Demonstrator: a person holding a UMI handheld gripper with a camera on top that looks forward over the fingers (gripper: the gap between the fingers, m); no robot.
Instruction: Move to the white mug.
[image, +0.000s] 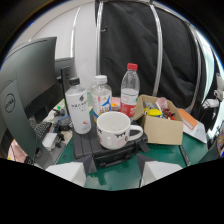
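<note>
White mug (114, 129) straight ahead, just beyond open, empty gripper (114, 175), handle to right, on black block (111, 150).

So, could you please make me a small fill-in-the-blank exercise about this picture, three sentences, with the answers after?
1. The white mug stands on a ____ platform, just ahead of the open gripper.
2. The bottle behind the mug has a ____ cap.
3. Beside the mug, on its handle side, is an open ____ box filled with small items.

Missing words: black; red; cardboard
</note>
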